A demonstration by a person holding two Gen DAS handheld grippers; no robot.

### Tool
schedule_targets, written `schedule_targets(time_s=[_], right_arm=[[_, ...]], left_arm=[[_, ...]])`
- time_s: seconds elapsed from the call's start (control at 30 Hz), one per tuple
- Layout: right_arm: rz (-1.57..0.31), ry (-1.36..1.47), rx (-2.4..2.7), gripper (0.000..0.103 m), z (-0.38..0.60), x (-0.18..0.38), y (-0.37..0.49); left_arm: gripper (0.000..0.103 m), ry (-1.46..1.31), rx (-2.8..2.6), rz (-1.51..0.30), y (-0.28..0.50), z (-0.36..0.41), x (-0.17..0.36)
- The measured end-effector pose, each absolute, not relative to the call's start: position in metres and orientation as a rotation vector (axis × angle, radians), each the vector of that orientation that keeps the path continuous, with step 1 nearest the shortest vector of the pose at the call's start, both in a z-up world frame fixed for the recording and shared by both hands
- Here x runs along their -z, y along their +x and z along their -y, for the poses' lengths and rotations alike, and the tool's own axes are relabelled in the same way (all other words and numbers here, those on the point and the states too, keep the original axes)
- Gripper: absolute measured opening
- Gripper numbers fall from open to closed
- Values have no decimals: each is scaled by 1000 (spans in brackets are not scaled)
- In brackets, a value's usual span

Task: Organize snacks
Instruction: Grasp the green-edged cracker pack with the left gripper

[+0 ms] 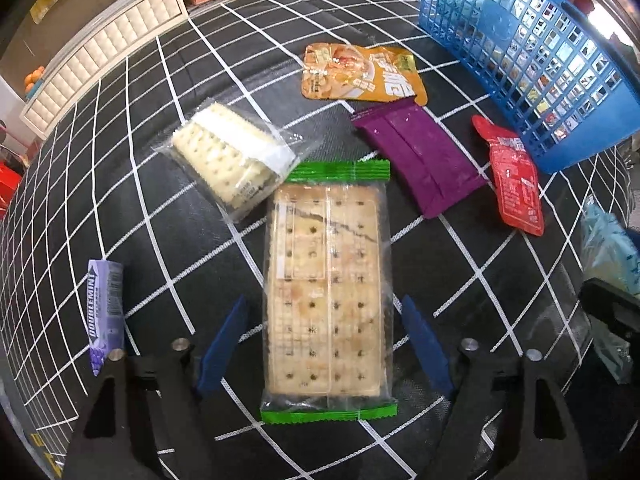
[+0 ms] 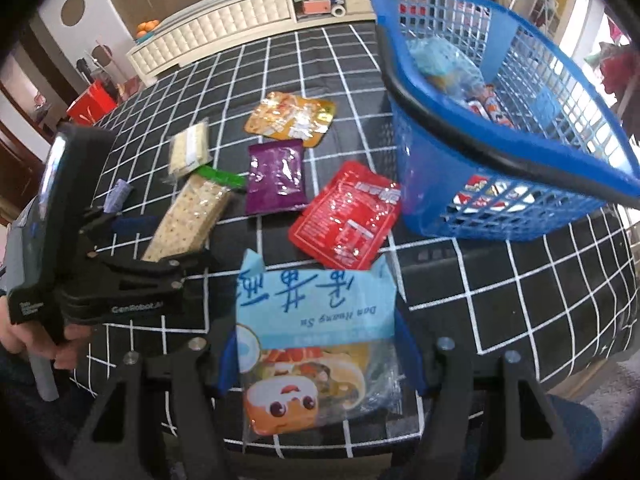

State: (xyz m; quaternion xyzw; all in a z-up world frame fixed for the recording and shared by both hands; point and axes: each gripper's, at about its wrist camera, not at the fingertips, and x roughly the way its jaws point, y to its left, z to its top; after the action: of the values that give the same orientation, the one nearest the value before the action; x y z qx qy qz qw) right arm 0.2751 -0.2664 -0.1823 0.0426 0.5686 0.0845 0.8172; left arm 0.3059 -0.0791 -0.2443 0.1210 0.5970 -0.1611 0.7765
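Both grippers pointed down over the checked black cloth point(image 1: 120, 128): the right gripper point(image 2: 320, 360) was clamped on a light blue pastry packet point(image 2: 316, 320), and the left gripper point(image 1: 324, 344) straddled a green-ended cracker packet point(image 1: 326, 280), its blue fingers point(image 1: 224, 344) not touching it. From that packet the blue basket point(image 1: 520, 52) stood at one o'clock, with purple point(image 1: 420, 156), orange point(image 1: 360, 76) and red point(image 1: 516, 180) packets between, white crackers point(image 1: 228, 156) at eleven and a gum box point(image 1: 105, 312) at nine.
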Motion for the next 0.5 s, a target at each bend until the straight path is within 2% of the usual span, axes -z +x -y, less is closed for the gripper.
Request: schedule_targets(time_s=[0.07, 0.1, 0.27, 0.5], right_arm=[[-1222, 106, -183, 69, 268, 185, 276], [-1224, 108, -184, 69, 268, 186, 275], [-1222, 107, -190, 69, 266, 184, 273], [-1189, 101, -197, 69, 268, 165, 267]], left_arm=[[54, 266, 354, -1287, 305, 80, 241], [53, 274, 356, -1290, 304, 80, 241], [51, 340, 339, -1259, 294, 90, 236], [51, 293, 352, -1193, 269, 91, 202]])
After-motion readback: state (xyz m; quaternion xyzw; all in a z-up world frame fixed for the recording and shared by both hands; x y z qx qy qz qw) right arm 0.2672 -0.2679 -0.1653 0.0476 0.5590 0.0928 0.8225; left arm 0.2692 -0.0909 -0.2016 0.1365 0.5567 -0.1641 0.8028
